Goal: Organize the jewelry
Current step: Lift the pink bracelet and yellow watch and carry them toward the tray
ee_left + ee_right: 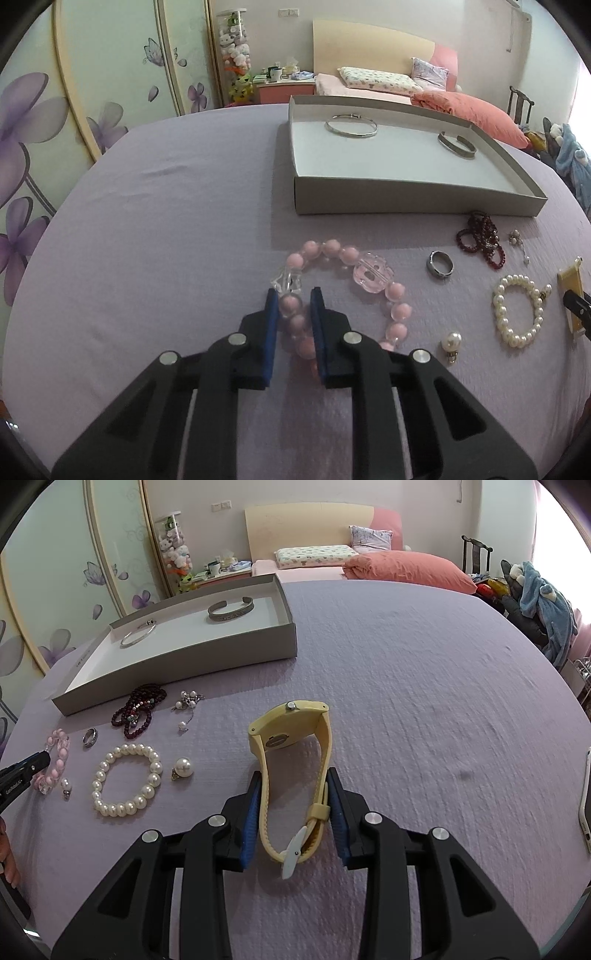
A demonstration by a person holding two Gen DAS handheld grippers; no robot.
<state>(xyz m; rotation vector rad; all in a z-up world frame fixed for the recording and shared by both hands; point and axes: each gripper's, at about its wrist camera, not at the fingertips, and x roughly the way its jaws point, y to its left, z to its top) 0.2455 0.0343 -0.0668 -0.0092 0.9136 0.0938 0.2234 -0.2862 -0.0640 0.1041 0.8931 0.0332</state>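
my left tool pinches the slippery pink bead bracelet, right tool squeezes the floppy yellow watch by its strap

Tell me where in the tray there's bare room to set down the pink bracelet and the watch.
The tray's near half, in front of the thin bangle and the cuff bangle, is bare. Crowded: the cloth just before its front wall, around the dark red beads.
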